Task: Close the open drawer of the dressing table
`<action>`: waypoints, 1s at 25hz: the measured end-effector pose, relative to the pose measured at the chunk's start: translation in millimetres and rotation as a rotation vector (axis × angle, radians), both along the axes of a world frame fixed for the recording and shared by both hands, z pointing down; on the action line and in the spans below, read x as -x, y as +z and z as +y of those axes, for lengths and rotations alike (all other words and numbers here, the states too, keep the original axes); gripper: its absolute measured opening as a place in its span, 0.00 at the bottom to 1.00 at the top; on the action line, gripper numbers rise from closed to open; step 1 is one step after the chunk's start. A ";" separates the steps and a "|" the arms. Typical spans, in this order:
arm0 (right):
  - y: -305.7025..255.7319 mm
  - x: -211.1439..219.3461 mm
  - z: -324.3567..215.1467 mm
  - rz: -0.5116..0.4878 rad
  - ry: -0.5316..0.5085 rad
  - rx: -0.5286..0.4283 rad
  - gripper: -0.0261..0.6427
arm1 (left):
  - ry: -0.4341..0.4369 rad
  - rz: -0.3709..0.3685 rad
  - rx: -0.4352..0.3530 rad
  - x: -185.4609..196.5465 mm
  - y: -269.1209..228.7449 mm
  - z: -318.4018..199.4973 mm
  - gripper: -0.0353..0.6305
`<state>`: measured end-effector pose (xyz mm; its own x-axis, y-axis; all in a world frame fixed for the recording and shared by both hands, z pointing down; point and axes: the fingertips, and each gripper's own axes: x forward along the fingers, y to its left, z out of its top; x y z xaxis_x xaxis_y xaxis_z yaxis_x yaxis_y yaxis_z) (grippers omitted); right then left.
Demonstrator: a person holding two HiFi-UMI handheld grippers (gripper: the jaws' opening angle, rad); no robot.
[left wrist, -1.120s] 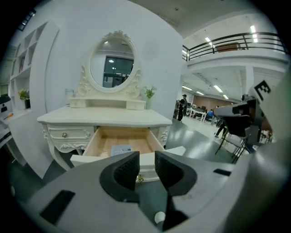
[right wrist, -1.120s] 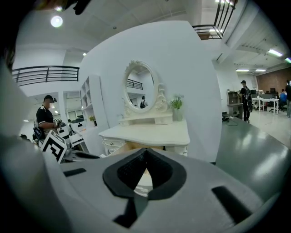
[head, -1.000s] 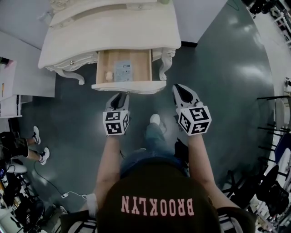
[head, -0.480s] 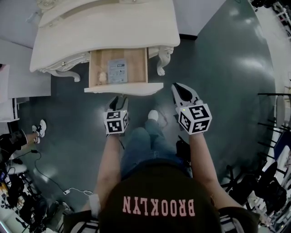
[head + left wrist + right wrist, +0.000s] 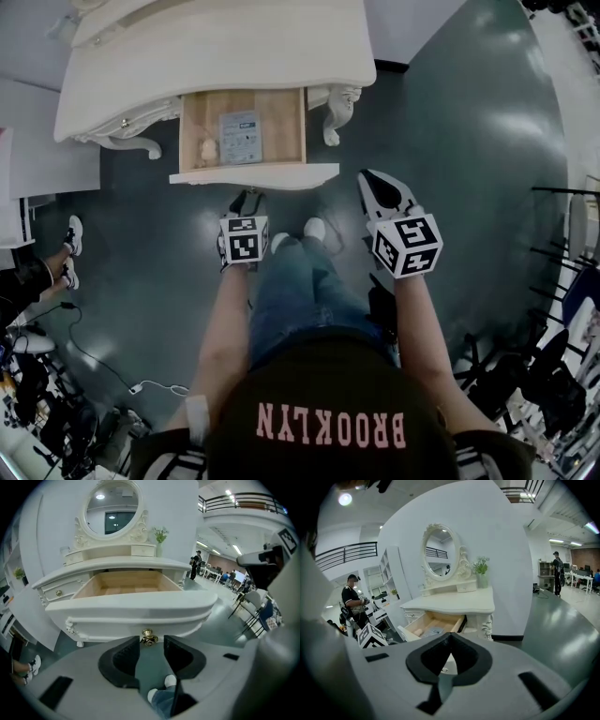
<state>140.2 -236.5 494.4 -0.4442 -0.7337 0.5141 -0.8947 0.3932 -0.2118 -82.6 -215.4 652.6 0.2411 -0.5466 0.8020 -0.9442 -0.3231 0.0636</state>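
Left claw point(image 5: 247, 201) lowered before the open drawer point(image 5: 253, 174) of the dressing table point(image 5: 216, 47).
We see its jaws, narrower a second ago, now wide, the brass knob point(image 5: 148, 637) just beyond their tips; the right claw point(image 5: 380, 190) is pinched together, empty; the drawer stays pulled out.

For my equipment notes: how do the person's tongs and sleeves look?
Left tongs and right tongs: pale grey shells, black inner pads, a white cube with black square markers on each. No sleeves reach the forearms; the dark top has pink lettering.
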 end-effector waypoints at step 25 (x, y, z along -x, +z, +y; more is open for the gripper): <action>-14.3 1.2 -10.3 -0.031 -0.036 -0.025 0.03 | -0.021 -0.036 -0.001 0.7 -1.4 -26.0 0.18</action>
